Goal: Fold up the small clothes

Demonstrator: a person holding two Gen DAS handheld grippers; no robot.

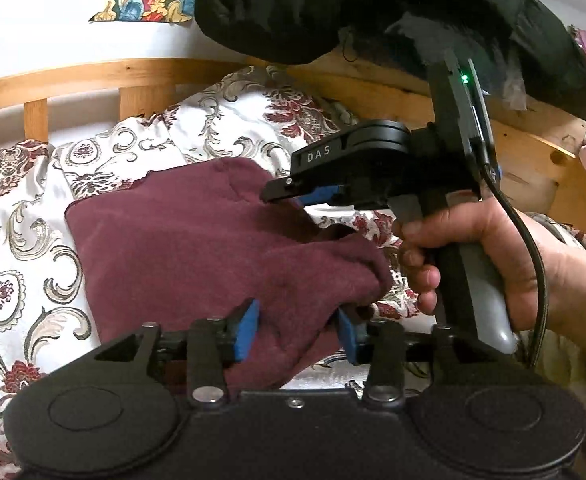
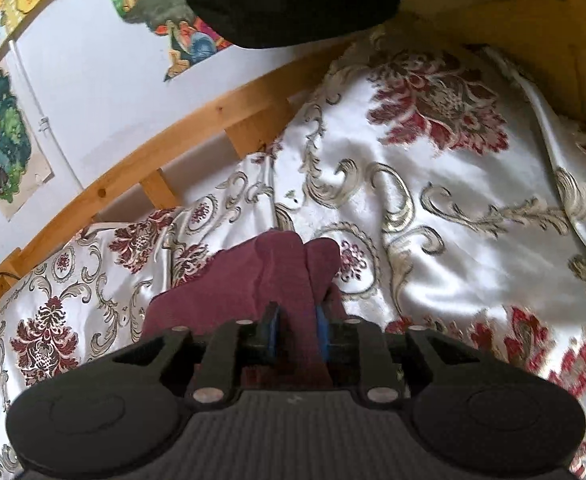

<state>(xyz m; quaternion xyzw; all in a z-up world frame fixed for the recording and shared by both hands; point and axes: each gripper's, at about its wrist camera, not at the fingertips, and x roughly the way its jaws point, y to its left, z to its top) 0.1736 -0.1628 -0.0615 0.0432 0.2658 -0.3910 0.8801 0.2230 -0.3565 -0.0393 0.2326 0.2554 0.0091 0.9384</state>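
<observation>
A small maroon garment [image 1: 197, 240] lies on the patterned bed cover. My left gripper [image 1: 299, 330] has its blue pads either side of the garment's near edge, with a wide gap between them. My right gripper [image 1: 293, 196], held in a hand, shows in the left wrist view above the garment's right side. In the right wrist view the right gripper [image 2: 297, 330] is shut on a bunched fold of the maroon garment [image 2: 277, 276], which rises between its blue pads.
The white satin bed cover [image 2: 433, 220] with red floral print spreads all around. A wooden bed rail [image 1: 93, 76] runs along the back by a white wall with cartoon posters [image 2: 1, 140]. A black padded jacket [image 1: 373, 4] hangs overhead.
</observation>
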